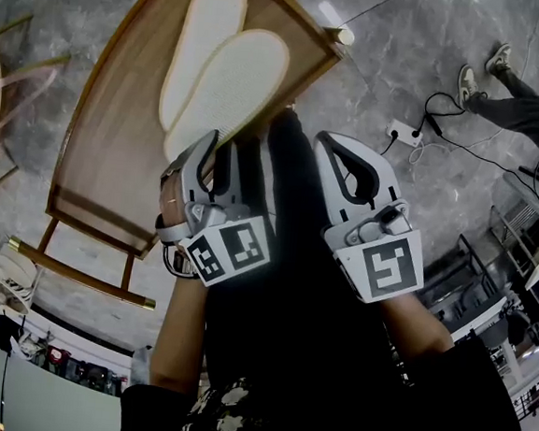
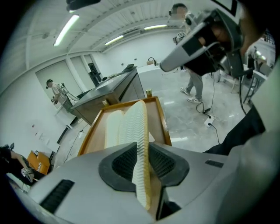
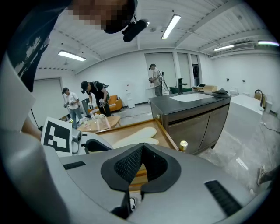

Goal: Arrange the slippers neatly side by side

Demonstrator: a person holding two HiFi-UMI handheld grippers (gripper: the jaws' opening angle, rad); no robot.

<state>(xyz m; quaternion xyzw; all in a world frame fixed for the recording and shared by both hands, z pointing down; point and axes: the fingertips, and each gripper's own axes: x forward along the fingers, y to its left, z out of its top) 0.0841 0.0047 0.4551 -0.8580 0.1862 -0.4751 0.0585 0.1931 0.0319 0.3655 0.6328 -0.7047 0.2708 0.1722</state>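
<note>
Two white slippers lie soles-up on a wooden table (image 1: 106, 149). The far slipper (image 1: 202, 44) lies flat. The near slipper (image 1: 229, 89) overlaps it, and my left gripper (image 1: 212, 144) is shut on its near end. In the left gripper view this slipper (image 2: 138, 127) stands on edge between the pads, ribbed sole showing, with the other slipper (image 2: 113, 129) behind it. My right gripper (image 1: 330, 145) hangs beside the table's near corner, shut and holding nothing. In the right gripper view its jaws (image 3: 141, 148) meet, and both slippers (image 3: 140, 132) lie beyond.
A raised rim edges the table (image 2: 159, 118). A power strip (image 1: 403, 132) with cables lies on the marble floor, near a person's legs (image 1: 523, 105). A chair (image 1: 1, 74) stands at the left. A grey cabinet (image 3: 192, 109) stands beyond the table, with several people behind.
</note>
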